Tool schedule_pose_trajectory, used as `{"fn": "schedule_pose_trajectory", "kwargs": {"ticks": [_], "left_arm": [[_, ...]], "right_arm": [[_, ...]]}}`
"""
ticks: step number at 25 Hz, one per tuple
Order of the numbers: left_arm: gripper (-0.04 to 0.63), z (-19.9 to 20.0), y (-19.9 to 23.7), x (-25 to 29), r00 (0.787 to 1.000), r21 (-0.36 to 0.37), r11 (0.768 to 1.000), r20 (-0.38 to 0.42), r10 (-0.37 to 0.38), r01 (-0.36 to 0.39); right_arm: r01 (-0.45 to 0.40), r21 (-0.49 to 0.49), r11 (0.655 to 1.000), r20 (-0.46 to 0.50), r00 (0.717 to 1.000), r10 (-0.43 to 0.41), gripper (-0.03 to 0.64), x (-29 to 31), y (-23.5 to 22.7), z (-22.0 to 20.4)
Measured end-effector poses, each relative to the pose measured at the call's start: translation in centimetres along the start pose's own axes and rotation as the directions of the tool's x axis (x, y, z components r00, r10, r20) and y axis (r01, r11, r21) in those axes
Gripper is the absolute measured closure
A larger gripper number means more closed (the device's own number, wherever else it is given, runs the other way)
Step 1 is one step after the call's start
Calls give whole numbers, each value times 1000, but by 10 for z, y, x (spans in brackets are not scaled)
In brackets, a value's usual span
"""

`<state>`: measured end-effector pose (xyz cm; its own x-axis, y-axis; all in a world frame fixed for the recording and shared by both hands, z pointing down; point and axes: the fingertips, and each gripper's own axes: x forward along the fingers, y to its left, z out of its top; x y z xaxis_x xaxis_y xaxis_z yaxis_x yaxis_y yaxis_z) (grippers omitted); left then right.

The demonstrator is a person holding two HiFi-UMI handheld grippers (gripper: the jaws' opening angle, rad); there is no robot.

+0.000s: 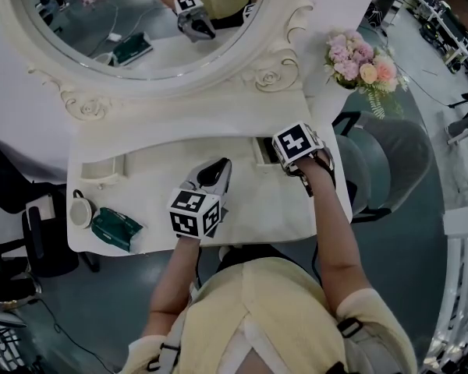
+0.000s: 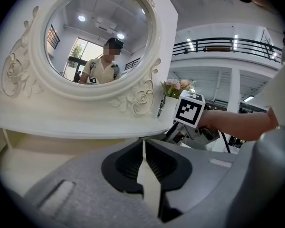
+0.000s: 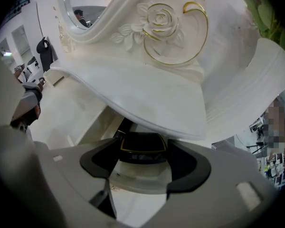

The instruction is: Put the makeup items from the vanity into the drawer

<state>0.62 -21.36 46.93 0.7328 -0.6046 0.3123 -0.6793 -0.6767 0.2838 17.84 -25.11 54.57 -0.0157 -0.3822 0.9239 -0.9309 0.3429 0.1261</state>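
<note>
At the right end of the white vanity [image 1: 156, 201], a small drawer [image 1: 262, 149] stands open under the shelf. My right gripper [image 1: 281, 156] is at its mouth. In the right gripper view, that gripper [image 3: 143, 152] is shut on a dark compact with a gold rim [image 3: 142, 144], held just above the drawer's white rim [image 3: 140, 177]. My left gripper [image 1: 218, 167] hovers over the middle of the vanity top, shut and empty, with its jaws meeting in a thin slit [image 2: 143, 145]. A green makeup case [image 1: 115, 229] and a round white jar [image 1: 79, 211] lie near the vanity's front left corner.
An oval mirror [image 1: 140, 22] in a carved white frame rises behind the shelf. A vase of pink flowers [image 1: 360, 65] stands at the right. A grey-green chair [image 1: 394, 162] is beside the vanity's right end. A second small compartment [image 1: 103, 170] sits at the left.
</note>
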Motion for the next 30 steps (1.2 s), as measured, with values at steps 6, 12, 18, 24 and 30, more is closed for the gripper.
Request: {"fn": "schedule_pose_trajectory", "kwargs": {"ticks": [6,12,18,24,30], "left_arm": [[586,1,-1,0,1000,-3,1000,2,0,0],[586,-1,-2,-1,1000,-10,1000,1,-1,1],[586,1,-3,-3,1000,-10,1000,6,1,-1],[586,2,-2,-4,1000,-11,1000,10,6,-6],[586,3,-4,-3,1000,-9,1000,13,0,0]], "right_arm": [[8,-28,1000,5,1000,-7,302,0,1,-1],[-13,-39,999,30,999,14,304,-3,4,2],[-18,-2,1000,45,999,18,333,-20,4,-5],[-50,26,998,130,990,46,376,-42,8,0],[-65,9,998,187,980,62,414,-58,14,1]]}}
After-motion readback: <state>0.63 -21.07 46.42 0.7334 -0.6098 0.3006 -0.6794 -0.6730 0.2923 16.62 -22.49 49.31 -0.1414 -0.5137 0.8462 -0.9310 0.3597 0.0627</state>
